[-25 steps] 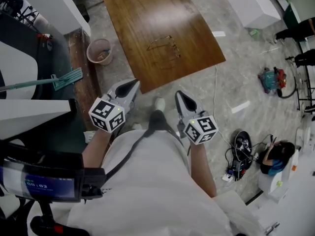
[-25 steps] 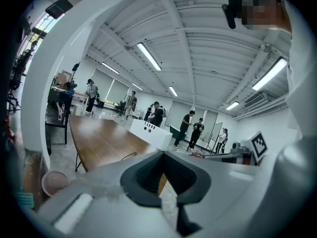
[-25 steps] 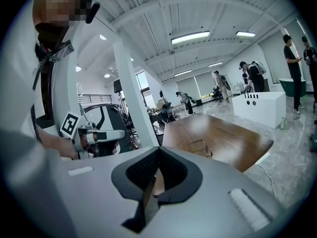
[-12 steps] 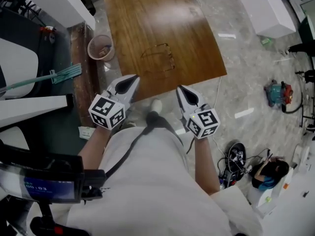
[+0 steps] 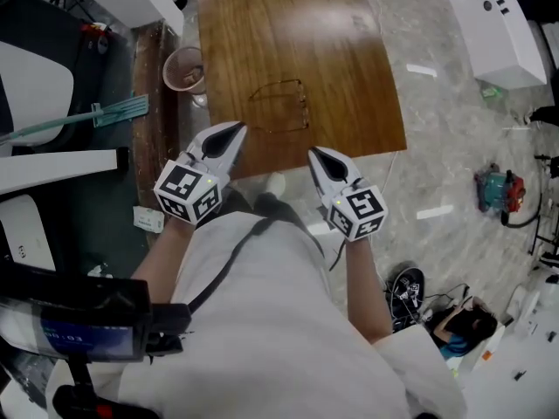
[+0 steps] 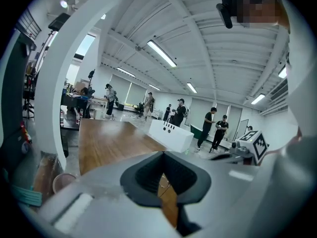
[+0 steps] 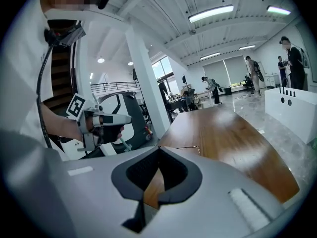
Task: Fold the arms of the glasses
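My left gripper (image 5: 234,130) and right gripper (image 5: 314,153) hover at the bench (image 5: 288,24) edge, fingers (image 5: 220,151) together (glasses (image 5: 279,107) lie ahead, unfolded).

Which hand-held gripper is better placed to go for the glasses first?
Left, probably, but narrowly: the left hand-held gripper, shut, has its tip over the wooden table beside the glasses' near-left corner; the right hand-held gripper, also shut, is only at the near edge.
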A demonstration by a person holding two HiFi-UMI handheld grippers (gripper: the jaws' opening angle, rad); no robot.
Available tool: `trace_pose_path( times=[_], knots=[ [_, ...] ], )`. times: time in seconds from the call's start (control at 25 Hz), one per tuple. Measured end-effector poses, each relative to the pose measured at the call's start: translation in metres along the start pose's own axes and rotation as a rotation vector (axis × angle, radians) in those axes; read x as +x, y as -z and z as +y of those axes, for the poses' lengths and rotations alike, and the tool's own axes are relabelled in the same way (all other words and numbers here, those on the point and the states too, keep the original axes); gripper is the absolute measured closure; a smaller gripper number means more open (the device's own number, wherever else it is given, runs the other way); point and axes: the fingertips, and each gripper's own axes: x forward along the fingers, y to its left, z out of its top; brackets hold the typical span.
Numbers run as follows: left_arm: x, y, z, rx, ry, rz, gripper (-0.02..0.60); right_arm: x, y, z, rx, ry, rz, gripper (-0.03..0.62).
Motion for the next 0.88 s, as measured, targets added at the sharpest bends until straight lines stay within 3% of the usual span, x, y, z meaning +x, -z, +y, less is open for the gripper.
trace_pose_path(
  times=[0.44, 0.68, 0.88],
  knots=[
    [-0.004, 0.011, 0.022, -0.014, -0.057, 0.033, 0.577, 0.023, 0.002, -0.012, 0.043, -0.02, 0.014, 0.586],
    [0.002, 0.026, 0.04, -0.005, -0.005, 0.085, 0.575, 0.047, 0.009, -0.016, 0.071, 0.044, 0.033, 0.586],
    [0.022, 0.043, 0.053, 0.025, 0.074, 0.152, 0.575, 0.065, 0.022, -0.036, 0.114, 0.158, 0.061, 0.586]
  ],
)
